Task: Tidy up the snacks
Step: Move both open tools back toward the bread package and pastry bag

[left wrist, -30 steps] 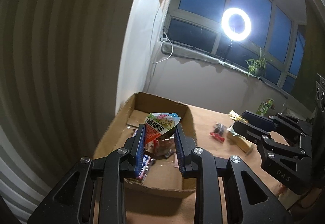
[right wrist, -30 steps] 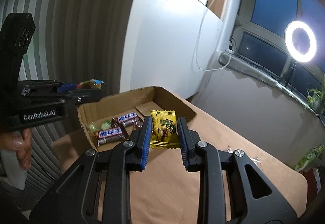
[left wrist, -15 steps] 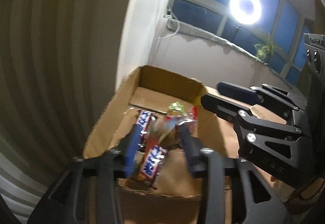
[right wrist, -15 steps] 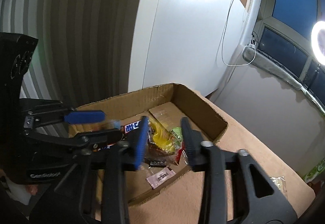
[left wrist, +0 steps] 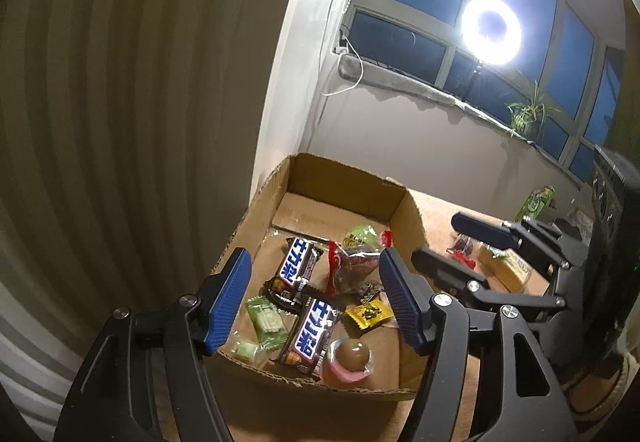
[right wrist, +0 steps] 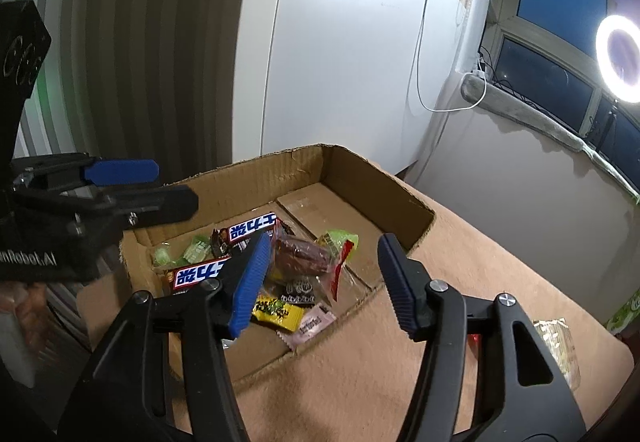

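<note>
- Snacks lie in a loose pile inside the open cardboard box (left wrist: 404, 207) on the tan table (right wrist: 460, 262): two Snickers bars (left wrist: 298, 269), a red-trimmed clear packet (left wrist: 354, 268), a yellow sachet (left wrist: 370, 313) and green sweets (left wrist: 266, 320).
- Left gripper (left wrist: 314, 298) hangs over the box's near end, fingers spread wide, holding nothing.
- Right gripper (right wrist: 324, 282) hovers at the box's right side, likewise wide and empty.
- More packets (left wrist: 506, 272) lie on the table right of the box.

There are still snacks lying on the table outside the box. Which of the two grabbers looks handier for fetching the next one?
Probably the right gripper. It is open and empty beside the brown cardboard box, nearer the loose clear snack packet on the tan table. The left gripper, also open, hangs over the box.
</note>
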### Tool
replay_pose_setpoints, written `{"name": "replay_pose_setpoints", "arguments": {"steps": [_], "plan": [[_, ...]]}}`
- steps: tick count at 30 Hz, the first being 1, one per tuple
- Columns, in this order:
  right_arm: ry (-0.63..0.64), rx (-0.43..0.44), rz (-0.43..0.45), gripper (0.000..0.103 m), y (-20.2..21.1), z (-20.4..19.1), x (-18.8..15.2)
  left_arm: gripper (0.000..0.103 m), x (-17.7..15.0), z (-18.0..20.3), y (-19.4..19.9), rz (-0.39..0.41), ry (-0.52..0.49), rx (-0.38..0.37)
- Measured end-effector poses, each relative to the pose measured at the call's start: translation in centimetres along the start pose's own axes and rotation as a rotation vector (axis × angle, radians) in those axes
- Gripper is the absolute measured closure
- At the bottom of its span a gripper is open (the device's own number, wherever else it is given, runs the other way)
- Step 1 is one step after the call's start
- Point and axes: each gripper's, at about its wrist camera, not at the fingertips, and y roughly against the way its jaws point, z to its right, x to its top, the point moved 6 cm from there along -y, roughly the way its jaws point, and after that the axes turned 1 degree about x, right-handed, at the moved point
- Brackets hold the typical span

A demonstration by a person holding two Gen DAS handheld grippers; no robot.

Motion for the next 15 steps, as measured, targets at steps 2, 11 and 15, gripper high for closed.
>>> {"name": "replay_pose_setpoints", "arguments": {"steps": [2, 11, 15], "plan": [[-0.001, -0.004, 0.005, 0.044, 0.5, 0.0, -0.2, 0.033, 0.0, 0.3, 0.4, 0.001, -0.002, 0.000], [-0.032, -0.022, 0.018, 0.044, 3.1, 1.5, -1.6, 0.032, 0.2, 2.9, 1.0, 0.005, -0.048, -0.005], [-0.050, -0.033, 0.027, 0.044, 4.2, 2.6, -2.2, 0.032, 0.1, 4.4, 1.2, 0.004, -0.070, -0.007]]}}
